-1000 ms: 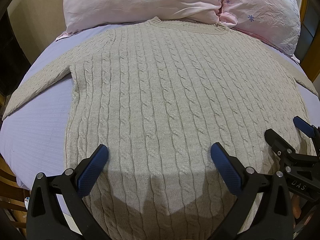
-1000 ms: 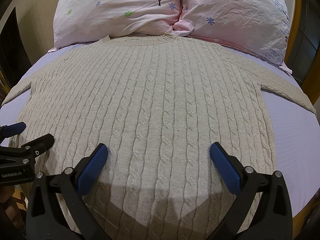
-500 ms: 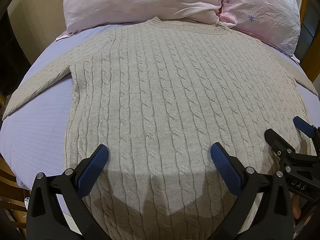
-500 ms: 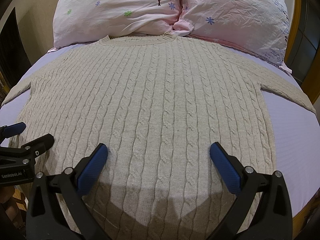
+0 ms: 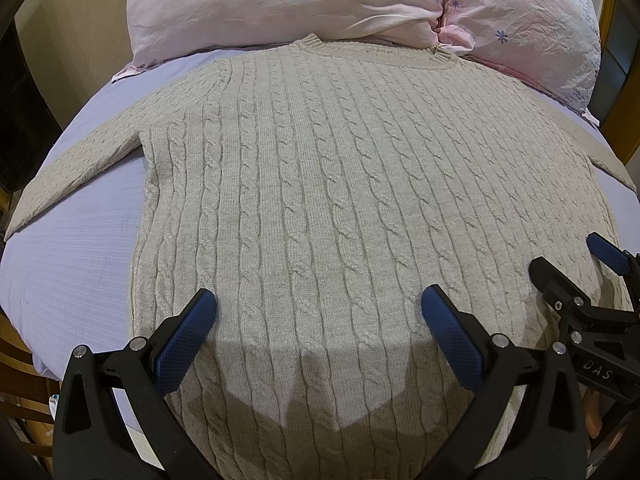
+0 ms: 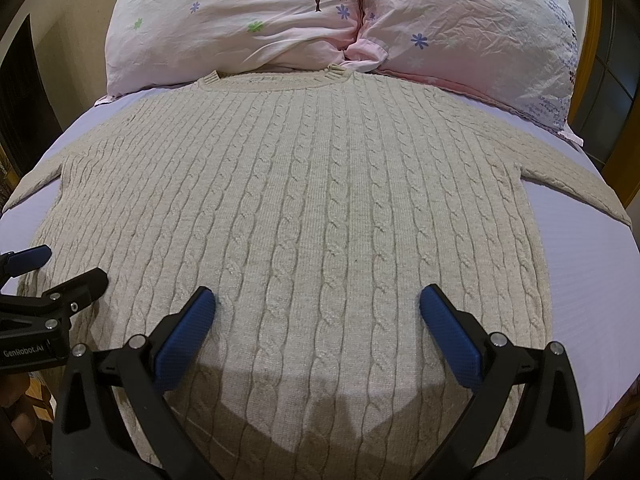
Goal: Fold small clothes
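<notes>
A beige cable-knit sweater (image 5: 340,184) lies flat on the lilac bed sheet (image 5: 68,264), collar toward the pillows, both sleeves spread out to the sides; it also shows in the right wrist view (image 6: 320,200). My left gripper (image 5: 318,312) is open and empty, hovering over the sweater's lower left part. My right gripper (image 6: 318,310) is open and empty over the lower right part. Each gripper shows at the edge of the other's view: the right one (image 5: 568,268) and the left one (image 6: 60,268), both open. The hem is hidden below my fingers.
Two pink floral pillows (image 6: 248,20) (image 6: 472,28) lie against the sweater's collar at the head of the bed. A wooden bed frame (image 6: 588,40) runs along the right. Bare sheet (image 6: 588,280) lies beside the sweater on both sides.
</notes>
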`<state>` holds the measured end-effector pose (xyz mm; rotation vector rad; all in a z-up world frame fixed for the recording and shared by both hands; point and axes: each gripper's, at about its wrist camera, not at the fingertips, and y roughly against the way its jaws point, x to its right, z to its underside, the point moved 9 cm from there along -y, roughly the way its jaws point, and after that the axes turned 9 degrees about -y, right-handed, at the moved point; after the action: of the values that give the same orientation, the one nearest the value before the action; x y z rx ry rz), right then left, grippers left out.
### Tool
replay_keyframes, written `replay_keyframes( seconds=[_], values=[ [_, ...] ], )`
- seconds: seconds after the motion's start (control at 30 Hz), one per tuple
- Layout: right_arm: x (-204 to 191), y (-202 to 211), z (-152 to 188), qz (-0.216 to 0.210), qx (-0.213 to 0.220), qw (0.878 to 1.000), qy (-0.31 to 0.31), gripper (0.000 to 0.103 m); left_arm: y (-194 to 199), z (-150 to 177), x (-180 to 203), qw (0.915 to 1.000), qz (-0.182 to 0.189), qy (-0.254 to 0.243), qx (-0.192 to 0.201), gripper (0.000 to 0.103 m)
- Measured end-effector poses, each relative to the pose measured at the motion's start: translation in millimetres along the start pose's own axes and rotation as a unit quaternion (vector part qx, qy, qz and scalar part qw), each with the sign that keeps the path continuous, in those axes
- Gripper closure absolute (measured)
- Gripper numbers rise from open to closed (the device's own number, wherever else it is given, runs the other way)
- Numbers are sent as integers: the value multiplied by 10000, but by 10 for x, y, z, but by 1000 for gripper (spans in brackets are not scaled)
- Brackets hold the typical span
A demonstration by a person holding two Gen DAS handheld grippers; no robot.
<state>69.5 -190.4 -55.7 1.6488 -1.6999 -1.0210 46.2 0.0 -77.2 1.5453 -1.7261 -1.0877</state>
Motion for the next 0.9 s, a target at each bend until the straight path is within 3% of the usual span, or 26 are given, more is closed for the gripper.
replay_keyframes(
  seconds=[0.63,0.9],
  values=[
    [-40,-25,46,-6,-37,10000,17,2,0,1,0,10000,-1,2,-3,1],
    [-40,-30,69,-165,-245,9993,214,2,-8,-2,-12,10000,5,-24,-31,1]
  ],
)
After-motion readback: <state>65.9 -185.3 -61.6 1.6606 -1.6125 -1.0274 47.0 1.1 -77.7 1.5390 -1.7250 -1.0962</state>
